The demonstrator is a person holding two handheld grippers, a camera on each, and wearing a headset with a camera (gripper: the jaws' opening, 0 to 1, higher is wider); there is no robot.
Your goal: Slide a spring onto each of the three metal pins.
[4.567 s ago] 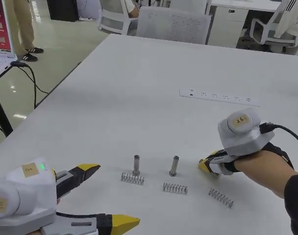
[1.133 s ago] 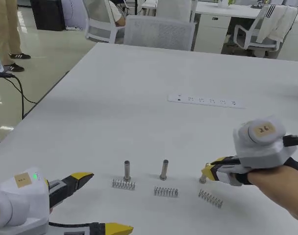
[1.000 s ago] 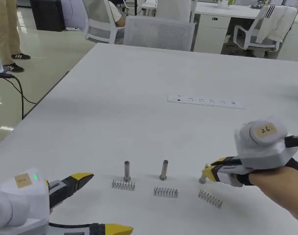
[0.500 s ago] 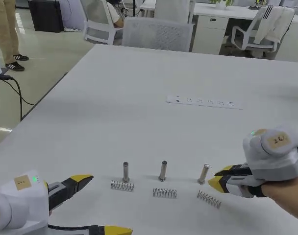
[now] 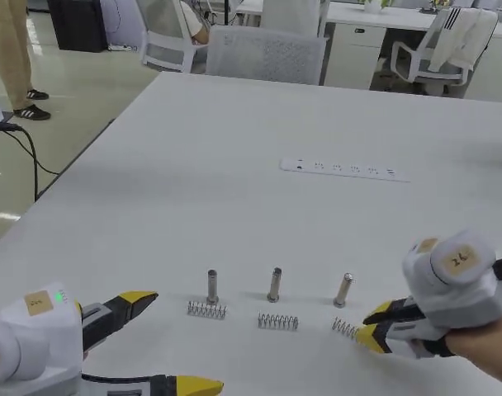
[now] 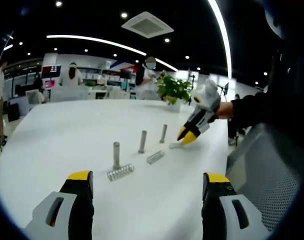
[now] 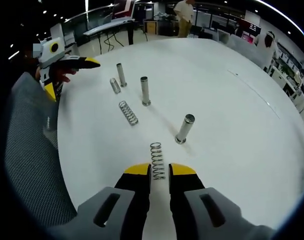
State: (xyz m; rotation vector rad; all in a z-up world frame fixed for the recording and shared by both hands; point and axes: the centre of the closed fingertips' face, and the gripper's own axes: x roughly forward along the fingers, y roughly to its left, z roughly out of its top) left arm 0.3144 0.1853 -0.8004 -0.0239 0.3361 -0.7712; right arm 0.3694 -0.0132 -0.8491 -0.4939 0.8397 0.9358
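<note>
Left gripper (image 5: 167, 341) nearest, by the near edge of the white table (image 5: 234, 148) on the left. Jaws spread wide, nothing between them. Right gripper (image 7: 160, 171) low by the near edge on the right, jaws parted narrowly. Near end of the right spring (image 7: 156, 152) lies in that gap, which looks slightly wider than the coil. That spring lies flat, long axis slanting away from the tips toward the right pin (image 5: 343, 290).

Middle spring (image 5: 278, 322) and left spring (image 5: 206, 310) lie flat with long axes along the near edge. Each sits just on the near side of its pin. None of the three is on a pin yet. Pins stand in a row parallel to the near edge. Left pin (image 5: 212, 285) and middle pin (image 5: 274, 284) are upright; the right pin leans a little to the right in the head view.

Further out, a white power strip (image 5: 343, 170) lies flat, long axis along the far edge. Past that edge is a grey mesh chair (image 5: 267, 49), with more office chairs and desks behind. Glossy floor off the left edge carries a black cable (image 5: 28, 157), and a person (image 5: 11, 49) stands there.

Left gripper view looks down the pin row to the right gripper and adds a potted plant (image 6: 174, 90) and ceiling light strips. Right gripper view gives the close look at the coil between the tips.
</note>
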